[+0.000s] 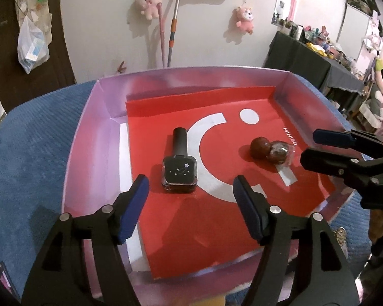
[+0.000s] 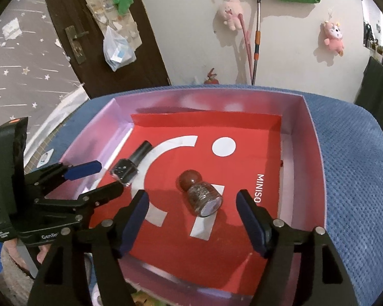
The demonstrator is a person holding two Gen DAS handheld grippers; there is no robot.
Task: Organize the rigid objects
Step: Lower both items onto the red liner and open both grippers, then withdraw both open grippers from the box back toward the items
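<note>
Both bottles lay inside the box (image 1: 316,97): the black one (image 1: 180,163) before my left gripper (image 1: 191,204), the brown-capped one (image 2: 200,191) at twelve o'clock of my right gripper (image 2: 194,216). Both grippers hung open and empty (nothing else left in sight to sort).

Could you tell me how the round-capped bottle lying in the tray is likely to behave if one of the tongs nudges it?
The round-capped bottle lies on its side, and its body looks cylindrical, so a sideways nudge would probably roll it across the red liner. It looks like glass, so likely rigid but slippery and breakable. The ball-shaped cap may make it curve as it rolls.
</note>
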